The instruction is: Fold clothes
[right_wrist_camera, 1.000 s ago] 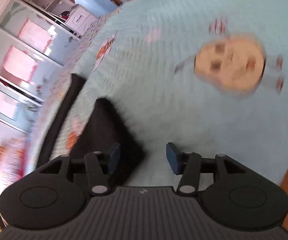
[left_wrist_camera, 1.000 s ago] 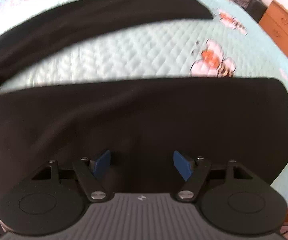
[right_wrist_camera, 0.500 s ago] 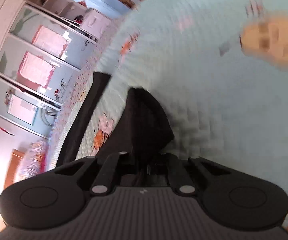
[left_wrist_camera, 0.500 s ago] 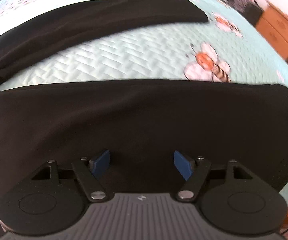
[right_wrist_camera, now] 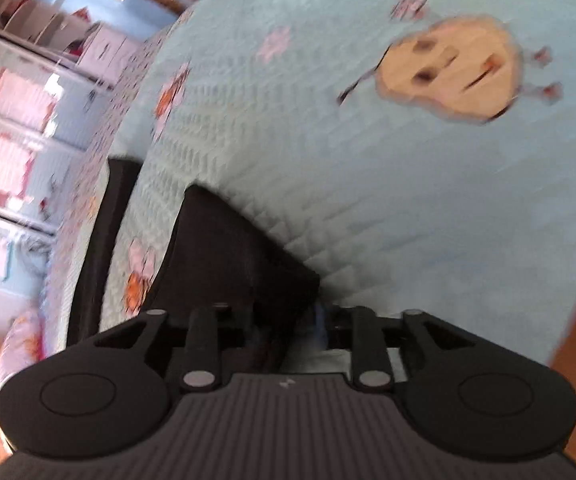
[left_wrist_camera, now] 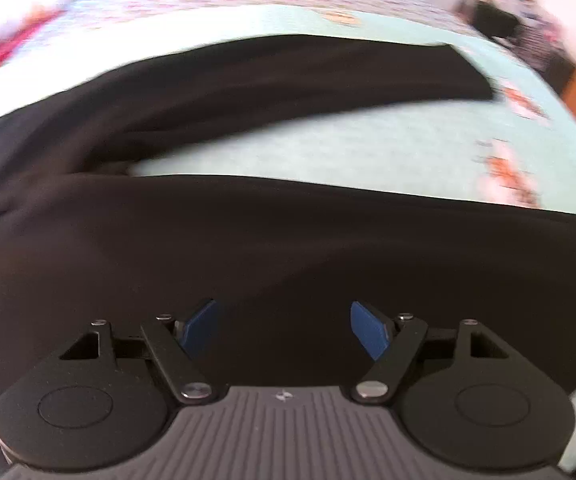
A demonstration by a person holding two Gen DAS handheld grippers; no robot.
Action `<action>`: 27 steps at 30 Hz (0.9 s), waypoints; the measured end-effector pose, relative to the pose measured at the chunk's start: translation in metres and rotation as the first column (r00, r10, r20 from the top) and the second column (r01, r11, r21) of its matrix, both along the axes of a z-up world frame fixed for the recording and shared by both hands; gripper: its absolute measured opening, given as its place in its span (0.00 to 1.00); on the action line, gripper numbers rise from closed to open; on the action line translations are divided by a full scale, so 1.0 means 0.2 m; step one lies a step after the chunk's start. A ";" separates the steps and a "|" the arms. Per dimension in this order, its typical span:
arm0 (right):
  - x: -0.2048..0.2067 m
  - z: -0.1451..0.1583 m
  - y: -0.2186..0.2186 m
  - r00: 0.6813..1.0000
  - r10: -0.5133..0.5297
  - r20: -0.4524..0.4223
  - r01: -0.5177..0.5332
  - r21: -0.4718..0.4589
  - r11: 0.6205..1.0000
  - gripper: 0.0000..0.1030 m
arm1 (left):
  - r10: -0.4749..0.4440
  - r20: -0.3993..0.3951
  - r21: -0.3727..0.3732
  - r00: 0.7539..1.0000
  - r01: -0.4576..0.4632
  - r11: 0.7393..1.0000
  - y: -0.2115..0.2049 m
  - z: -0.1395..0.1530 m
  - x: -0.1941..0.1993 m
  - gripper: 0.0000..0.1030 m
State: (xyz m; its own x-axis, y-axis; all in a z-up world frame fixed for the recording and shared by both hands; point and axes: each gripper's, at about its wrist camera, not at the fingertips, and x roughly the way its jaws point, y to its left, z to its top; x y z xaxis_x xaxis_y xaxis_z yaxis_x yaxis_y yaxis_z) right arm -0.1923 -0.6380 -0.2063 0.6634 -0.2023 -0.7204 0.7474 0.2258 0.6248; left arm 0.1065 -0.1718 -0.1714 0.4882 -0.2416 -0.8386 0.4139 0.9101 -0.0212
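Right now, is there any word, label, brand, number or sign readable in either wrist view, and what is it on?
No readable text in either view.
Left gripper body: a small pale emblem, no letters.
Right gripper body: the same emblem, no letters.
Cupboard doors: pink panels, too blurred to read.
Quilt: cartoon prints only, no words.

You see plain black trousers (left_wrist_camera: 288, 248) across a pale mint quilted bedspread (right_wrist_camera: 367, 184) printed with orange-and-pink bees and, upper right of the right wrist frame, a tan cartoon face (right_wrist_camera: 453, 70).
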 end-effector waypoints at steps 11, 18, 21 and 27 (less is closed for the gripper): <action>0.51 0.27 0.26 0.985 0.172 0.024 -0.163 -0.206 0.965 0.37 | 0.124 -0.090 0.032 0.988 -0.122 0.992 0.35 -0.11 0.13 0.77; 1.18 0.32 0.25 0.927 0.375 0.030 -0.358 -0.230 0.905 0.37 | 0.078 -0.012 -0.096 0.997 -0.079 0.992 0.27 0.10 0.29 0.77; 1.44 0.34 0.19 0.905 0.426 0.016 -0.413 -0.213 0.885 0.37 | 0.086 0.028 -0.127 0.996 -0.082 0.988 0.20 0.18 0.43 0.77; 1.79 0.28 -0.01 0.929 0.369 -0.001 -0.363 -0.187 0.913 0.37 | 0.030 0.094 -0.048 0.995 -0.025 0.999 -0.04 0.18 0.68 0.77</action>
State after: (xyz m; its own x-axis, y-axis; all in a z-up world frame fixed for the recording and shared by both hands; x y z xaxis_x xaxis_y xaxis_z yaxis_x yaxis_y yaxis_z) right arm 0.1658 -0.6392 -0.1511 0.7392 -0.0653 -0.6703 0.5700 0.5908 0.5710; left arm 0.2434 -0.1805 -0.1349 0.5722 -0.2646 -0.7763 0.3911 0.9200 -0.0253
